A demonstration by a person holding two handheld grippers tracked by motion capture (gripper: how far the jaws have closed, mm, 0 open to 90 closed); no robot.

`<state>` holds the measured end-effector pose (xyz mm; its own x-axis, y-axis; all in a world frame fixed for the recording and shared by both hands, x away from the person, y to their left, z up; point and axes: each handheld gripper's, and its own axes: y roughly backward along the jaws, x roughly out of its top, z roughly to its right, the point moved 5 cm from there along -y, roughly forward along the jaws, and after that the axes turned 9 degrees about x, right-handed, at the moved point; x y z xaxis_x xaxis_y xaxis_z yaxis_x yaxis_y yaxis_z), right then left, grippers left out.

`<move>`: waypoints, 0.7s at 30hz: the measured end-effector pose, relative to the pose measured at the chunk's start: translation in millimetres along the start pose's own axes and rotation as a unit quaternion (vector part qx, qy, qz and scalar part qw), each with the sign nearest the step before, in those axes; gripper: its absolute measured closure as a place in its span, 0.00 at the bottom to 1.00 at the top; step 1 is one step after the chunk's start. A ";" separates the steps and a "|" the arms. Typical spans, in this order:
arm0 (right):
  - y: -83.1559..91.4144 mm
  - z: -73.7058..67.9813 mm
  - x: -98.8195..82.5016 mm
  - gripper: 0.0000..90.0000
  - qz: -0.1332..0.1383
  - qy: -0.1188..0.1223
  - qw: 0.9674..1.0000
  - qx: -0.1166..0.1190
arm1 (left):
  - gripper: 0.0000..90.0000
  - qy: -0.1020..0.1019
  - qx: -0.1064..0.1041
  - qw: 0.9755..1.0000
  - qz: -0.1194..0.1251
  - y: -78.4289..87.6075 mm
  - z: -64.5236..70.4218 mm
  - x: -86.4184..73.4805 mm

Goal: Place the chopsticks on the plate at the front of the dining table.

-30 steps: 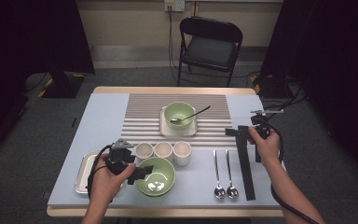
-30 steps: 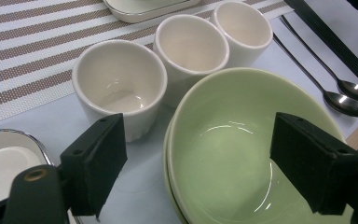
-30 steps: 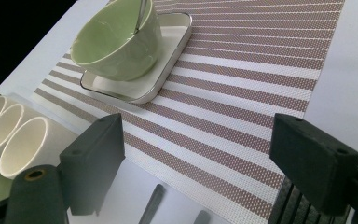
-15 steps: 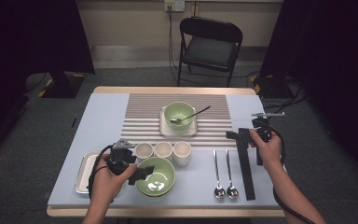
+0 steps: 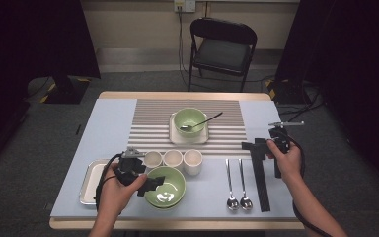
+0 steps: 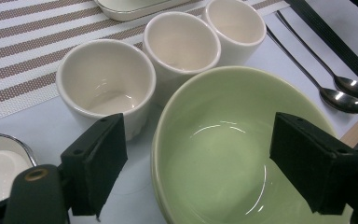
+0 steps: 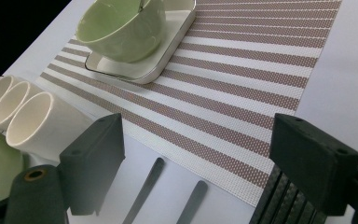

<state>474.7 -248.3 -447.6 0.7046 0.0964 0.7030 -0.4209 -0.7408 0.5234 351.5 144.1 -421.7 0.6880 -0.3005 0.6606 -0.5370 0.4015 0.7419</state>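
The green bowl (image 6: 242, 154), glossy, pale and empty, sits just in front of three white cups (image 6: 182, 44); the left gripper (image 6: 200, 163) hangs wide open over it, one jaw outside its rim, one above. Right of the cups, the right gripper (image 7: 196, 158) gapes empty above two spoons (image 5: 238, 185)

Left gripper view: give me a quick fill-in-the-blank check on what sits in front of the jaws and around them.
1. The left gripper, jaws apart, hovers over the rim of the ___ bowl.
2. Behind that bowl stand ___ white cups in a row.
3. The two spoons lie with their bowls pointing ___ the person.
4. The far bowl sits on a square plate and holds a ___.

Missing words: green; three; toward; spoon
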 end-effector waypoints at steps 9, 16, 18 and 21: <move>3.1 2.4 -10.0 0.19 -0.007 0.005 1.000 -0.004 | 0.20 -0.006 -0.001 1.000 -0.001 -1.0 4.2 2.2; 4.5 4.9 -15.7 0.19 -0.009 0.007 1.000 -0.002 | 0.20 -0.007 -0.003 1.000 -0.003 -3.2 6.0 2.5; 5.9 5.5 -15.7 0.19 -0.006 0.006 1.000 -0.003 | 0.20 -0.006 -0.002 1.000 -0.004 -3.8 6.3 2.5; 8.1 6.7 -16.8 0.19 -0.006 0.003 1.000 -0.005 | 0.20 -0.007 -0.003 1.000 -0.004 -3.3 6.3 2.4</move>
<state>463.3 -260.4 -458.4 0.7061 0.1087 0.6997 -0.4186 -0.7329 0.5363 351.8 136.6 -421.8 0.6852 -0.3166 0.6560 -0.5282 0.4042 0.7468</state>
